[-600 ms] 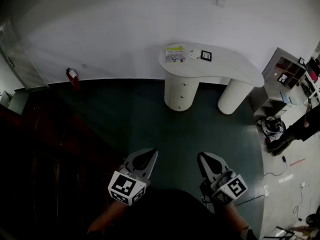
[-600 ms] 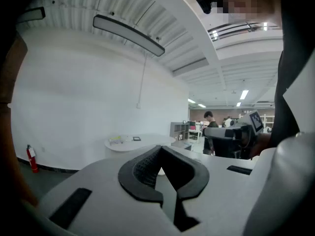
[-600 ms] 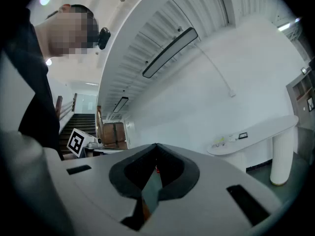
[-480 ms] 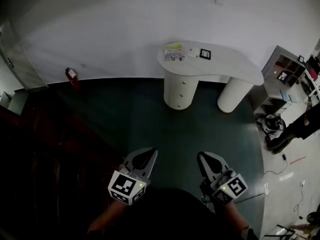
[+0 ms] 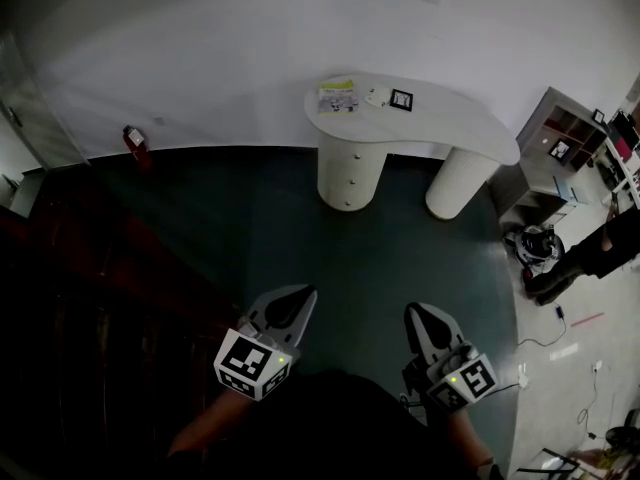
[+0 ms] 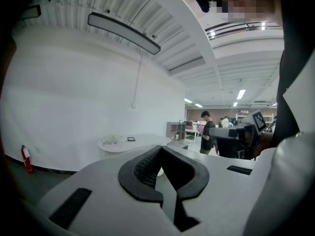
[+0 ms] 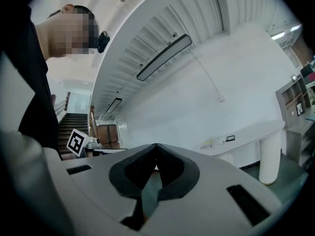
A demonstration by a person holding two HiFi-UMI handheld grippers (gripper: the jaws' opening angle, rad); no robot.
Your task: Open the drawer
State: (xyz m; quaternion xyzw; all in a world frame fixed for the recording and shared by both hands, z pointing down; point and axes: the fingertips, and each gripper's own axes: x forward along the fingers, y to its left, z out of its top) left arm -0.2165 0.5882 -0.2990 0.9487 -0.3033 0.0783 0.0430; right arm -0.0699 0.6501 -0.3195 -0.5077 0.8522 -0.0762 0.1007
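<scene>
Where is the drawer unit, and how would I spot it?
A curved white desk stands against the white back wall, on two round pillars. The drawer unit is the left pillar in the head view. Unlike the plain pillar beside it, its front shows drawer seams and small knobs.

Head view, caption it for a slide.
Left tool and right tool, both shut and empty, face the distant white desk and its drawer pedestal.
</scene>
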